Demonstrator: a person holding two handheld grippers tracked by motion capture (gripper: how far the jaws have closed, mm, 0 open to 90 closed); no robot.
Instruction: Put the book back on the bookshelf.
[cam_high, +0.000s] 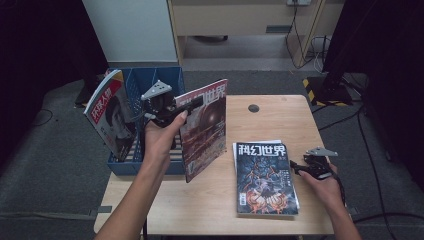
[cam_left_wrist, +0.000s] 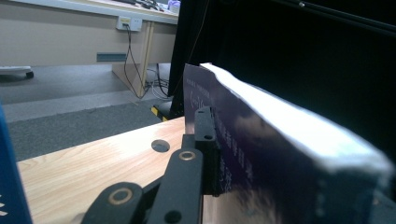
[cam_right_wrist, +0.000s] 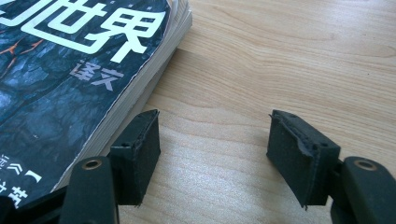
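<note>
We took blue rack as landmark. Inside rack, at its left end, red-and-white magazine leaned upright, already filed. Just right of rack, our left gripper clamped shut on top edge of dark magazine, held upright above table, probably so it could slide into slot edge-first. Well right of rack, stack of magazines lay flat, waiting. Beside stack's right edge, our right gripper rested low, jaws apart, nothing between, likely ready for next pick.
</note>
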